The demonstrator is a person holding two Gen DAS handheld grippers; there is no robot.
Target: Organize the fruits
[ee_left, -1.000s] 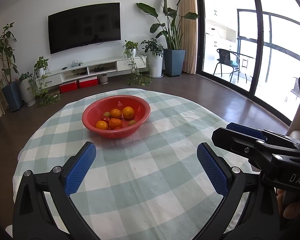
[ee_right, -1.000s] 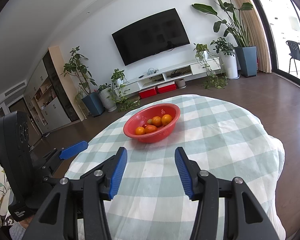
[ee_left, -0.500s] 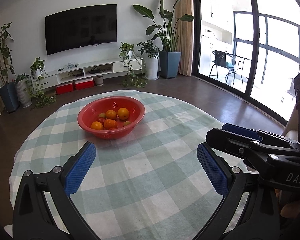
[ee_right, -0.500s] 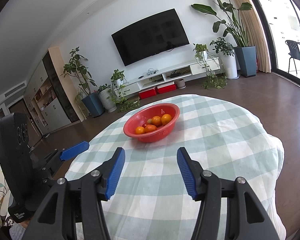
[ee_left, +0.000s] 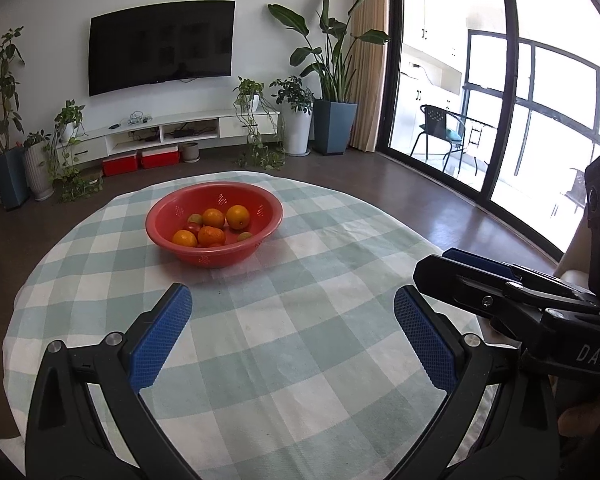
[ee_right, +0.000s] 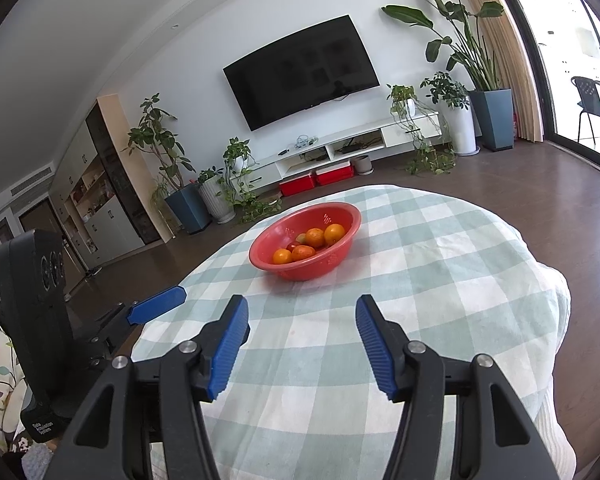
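While over the near edge: both claws parted, gripping nothing.
Left claw: blue pads spread wide, above bare checked cloth, well short of the bowl.
Right claw: pads apart with a narrower gap, also above the cloth, pointed toward the bowl.
Red colander bowl: perforated plastic, standing upright on the far half of the bench, apart from both claws.
Oranges: four or so, piled inside the bowl, touching one another.
Smaller fruit: one red piece and two greenish ones tucked among the oranges; kind not clear.
Bench cover: green-and-white checked cloth, draped over the round edge.
Neighbouring tool: right claw's black arm and blue tip at the right of the left view.
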